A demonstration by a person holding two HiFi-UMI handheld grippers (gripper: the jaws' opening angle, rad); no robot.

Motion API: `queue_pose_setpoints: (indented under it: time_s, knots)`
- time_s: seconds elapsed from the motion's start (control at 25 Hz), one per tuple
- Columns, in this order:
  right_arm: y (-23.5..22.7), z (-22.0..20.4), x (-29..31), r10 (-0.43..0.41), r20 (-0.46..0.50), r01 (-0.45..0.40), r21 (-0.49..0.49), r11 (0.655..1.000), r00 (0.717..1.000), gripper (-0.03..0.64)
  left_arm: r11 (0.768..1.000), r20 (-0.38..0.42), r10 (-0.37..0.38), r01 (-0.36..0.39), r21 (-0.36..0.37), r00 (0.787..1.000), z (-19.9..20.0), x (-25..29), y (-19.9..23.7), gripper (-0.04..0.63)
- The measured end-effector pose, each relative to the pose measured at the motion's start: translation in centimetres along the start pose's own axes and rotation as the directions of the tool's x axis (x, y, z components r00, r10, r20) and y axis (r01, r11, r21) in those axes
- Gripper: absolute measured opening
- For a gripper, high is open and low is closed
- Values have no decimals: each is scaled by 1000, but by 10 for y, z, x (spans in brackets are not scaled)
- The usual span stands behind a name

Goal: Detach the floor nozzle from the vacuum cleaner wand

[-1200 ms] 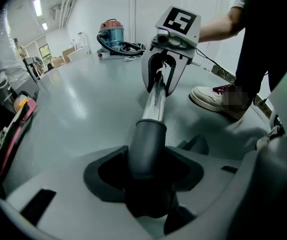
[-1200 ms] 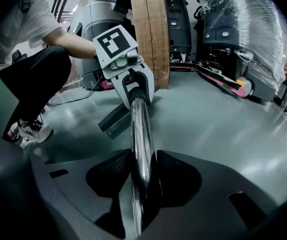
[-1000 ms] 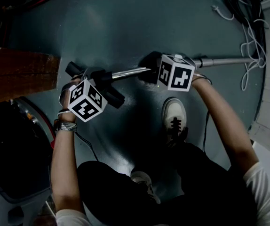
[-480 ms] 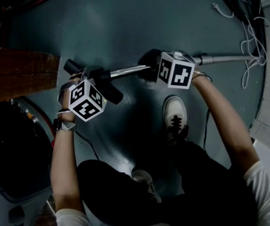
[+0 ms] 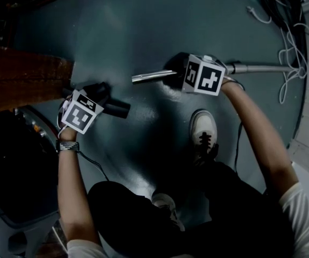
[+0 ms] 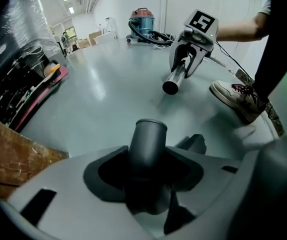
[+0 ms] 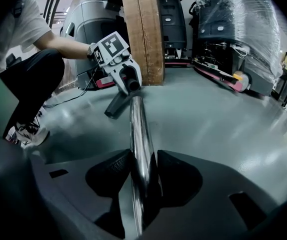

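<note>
— Is the floor nozzle [image 5: 117, 109] off yet?
— Yes. My left gripper [image 6: 148, 173] has its jaws clenched on its neck, left of centre in the head view, apart from the wand [image 5: 150, 77]. My right gripper [image 7: 143, 176] jaws grasp the wand and have just been opening slightly. I judge little is left.

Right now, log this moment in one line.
state: nozzle off wand, parts apart | left gripper: shut on nozzle neck | right gripper: shut on wand
</note>
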State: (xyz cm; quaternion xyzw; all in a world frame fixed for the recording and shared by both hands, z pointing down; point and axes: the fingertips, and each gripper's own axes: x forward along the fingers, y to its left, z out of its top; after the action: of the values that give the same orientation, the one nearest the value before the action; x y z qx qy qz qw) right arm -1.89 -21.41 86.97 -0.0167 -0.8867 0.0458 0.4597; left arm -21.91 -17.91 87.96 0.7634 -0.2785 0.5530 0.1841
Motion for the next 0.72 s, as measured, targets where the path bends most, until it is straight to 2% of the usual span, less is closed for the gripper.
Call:
queue_pose_setpoints:
  time_s: [0.16, 0.44, 0.72]
  knots:
    - [-8, 2, 1, -11, 2, 11, 7, 1000, 1000, 178, 999, -5, -36, 36, 33, 999, 2, 3, -12, 195]
    - [-41, 12, -1, -102, 18, 102, -5, 995, 995, 178, 990, 21, -116, 114, 85, 993, 25, 15, -44, 195]
    - [-57, 6, 12, -97, -7, 97, 20, 995, 995, 178, 989, 21, -132, 130, 63, 991, 31, 31, -49, 196]
